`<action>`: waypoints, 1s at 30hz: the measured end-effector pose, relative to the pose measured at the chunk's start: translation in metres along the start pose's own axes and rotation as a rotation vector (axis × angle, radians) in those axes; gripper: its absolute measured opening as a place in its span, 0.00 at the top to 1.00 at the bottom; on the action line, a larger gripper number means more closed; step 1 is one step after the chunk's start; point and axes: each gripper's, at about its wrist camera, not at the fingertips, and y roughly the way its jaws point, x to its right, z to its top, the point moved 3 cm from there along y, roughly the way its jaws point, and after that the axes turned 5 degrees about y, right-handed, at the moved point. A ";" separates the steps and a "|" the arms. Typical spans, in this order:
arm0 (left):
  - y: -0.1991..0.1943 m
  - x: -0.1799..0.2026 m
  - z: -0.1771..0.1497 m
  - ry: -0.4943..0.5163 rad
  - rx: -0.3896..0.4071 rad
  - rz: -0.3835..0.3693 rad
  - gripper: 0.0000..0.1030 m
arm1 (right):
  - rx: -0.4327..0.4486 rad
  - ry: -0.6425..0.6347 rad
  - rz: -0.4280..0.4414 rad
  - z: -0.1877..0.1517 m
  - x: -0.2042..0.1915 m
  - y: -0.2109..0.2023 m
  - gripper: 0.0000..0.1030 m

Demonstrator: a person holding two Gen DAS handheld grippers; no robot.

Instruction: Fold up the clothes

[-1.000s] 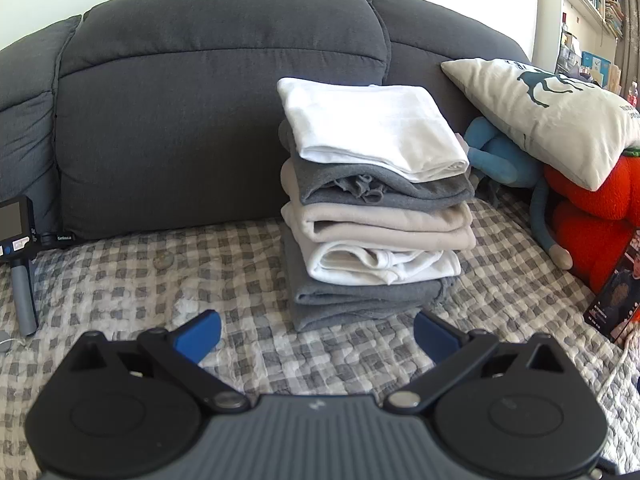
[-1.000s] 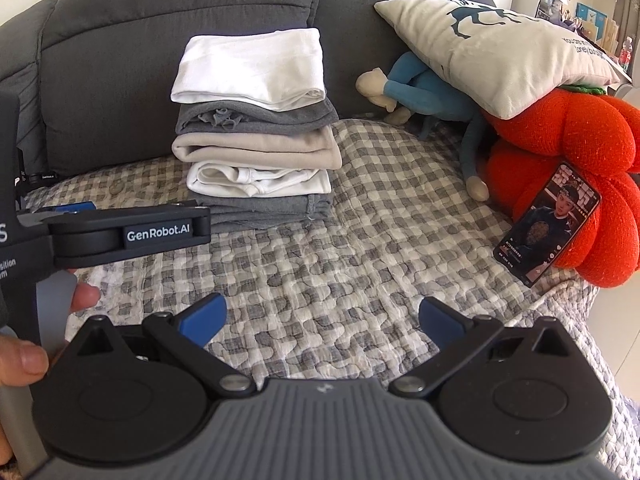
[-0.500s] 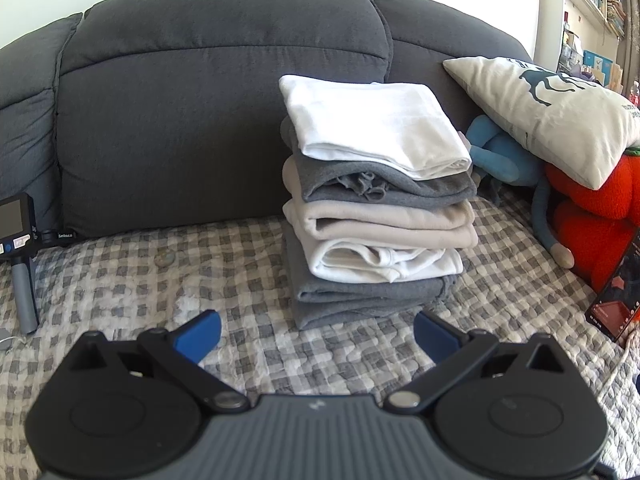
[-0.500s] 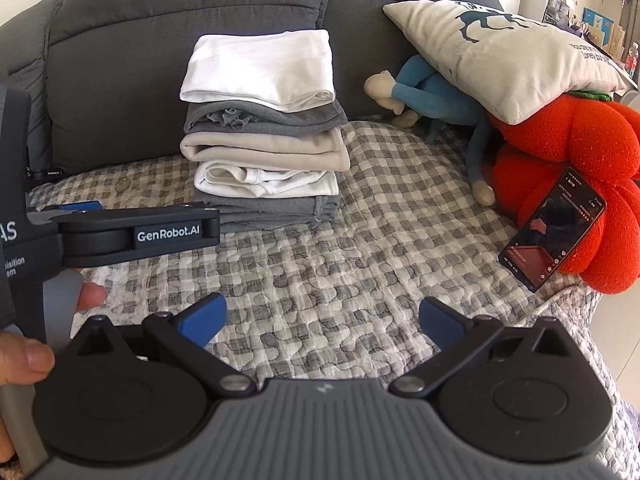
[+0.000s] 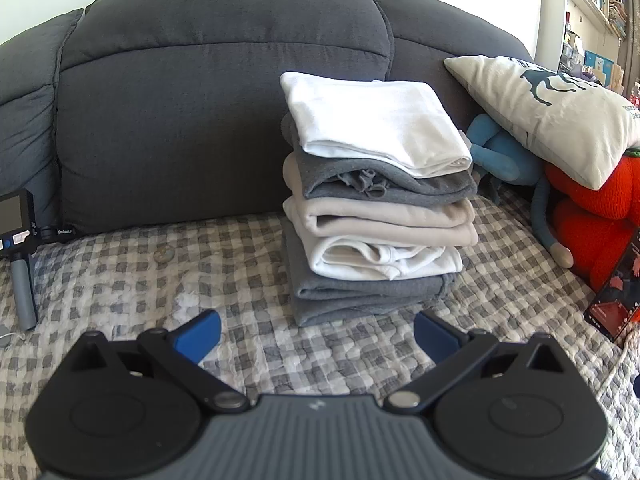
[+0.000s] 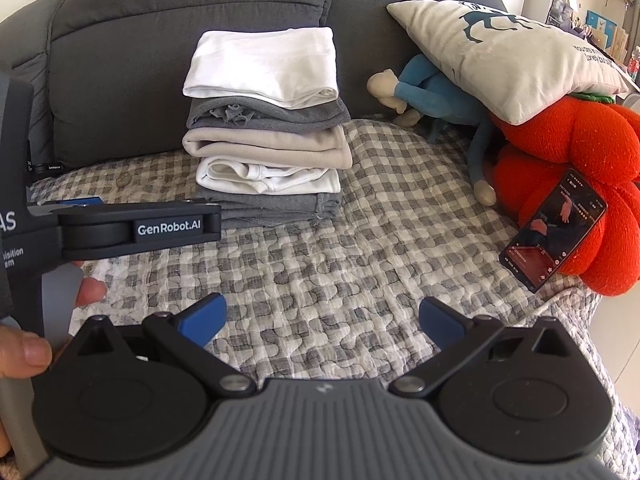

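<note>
Tall stack of folded white, grey and beige clothes (image 5: pixel 376 216) sits at twelve o'clock from the empty, spread left gripper (image 5: pixel 316 330); right gripper (image 6: pixel 322 316), also spread, sees it at eleven.

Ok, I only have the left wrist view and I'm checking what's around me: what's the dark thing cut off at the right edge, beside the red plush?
Observer: In the right wrist view it is a phone with its screen lit, leaning against the red plush.
Operator: Is the right gripper holding anything?
Observer: No. The right gripper is open, with only the checked quilt showing between its fingers.
Operator: Can you see my left gripper from there?
Observer: Yes, the left gripper shows side-on at the left edge, with a person's hand wrapped round its grey handle.
</note>
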 end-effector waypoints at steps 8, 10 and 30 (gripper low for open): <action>-0.015 -0.002 0.001 0.000 -0.023 -0.012 0.00 | 0.002 -0.013 -0.013 -0.001 0.000 -0.007 0.00; -0.025 -0.004 0.001 -0.013 -0.023 -0.026 0.00 | 0.000 -0.006 -0.021 -0.002 0.002 -0.012 0.00; -0.108 0.000 -0.006 -0.007 -0.001 -0.140 0.01 | 0.034 -0.005 -0.073 -0.022 -0.002 -0.104 0.00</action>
